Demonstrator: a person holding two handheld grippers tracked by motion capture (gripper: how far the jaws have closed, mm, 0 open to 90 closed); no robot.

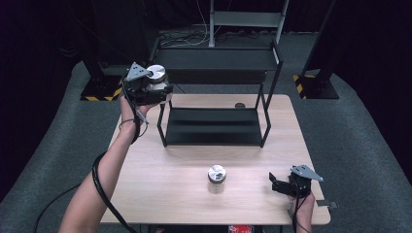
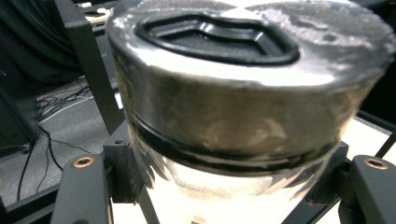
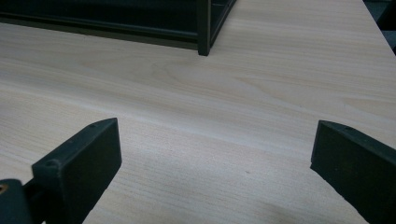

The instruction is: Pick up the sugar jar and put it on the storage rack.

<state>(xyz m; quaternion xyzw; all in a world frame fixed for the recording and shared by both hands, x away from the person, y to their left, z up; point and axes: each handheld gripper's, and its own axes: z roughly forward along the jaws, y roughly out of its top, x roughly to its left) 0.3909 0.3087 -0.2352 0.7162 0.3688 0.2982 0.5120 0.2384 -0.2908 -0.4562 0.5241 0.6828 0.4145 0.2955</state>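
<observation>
My left gripper [image 1: 154, 88] is raised at the rack's upper left corner, shut on a clear jar with a silver lid [image 1: 156, 73]. In the left gripper view this jar [image 2: 243, 93] looms close and upright, and both black jaws of the left gripper [image 2: 229, 191] press on its glass body below the lid. A second, similar jar [image 1: 216, 178] stands upright on the wooden table [image 1: 160, 184] near the front middle. To the right of that jar my right gripper [image 1: 278, 184] rests low near the front edge, open with nothing between its jaws [image 3: 215, 163].
A black two-tier metal rack [image 1: 214, 127] stands on the far half of the table; one of its legs [image 3: 203, 32] is ahead in the right gripper view. A small dark round object [image 1: 239, 105] lies behind the rack. Grey carpet surrounds the table.
</observation>
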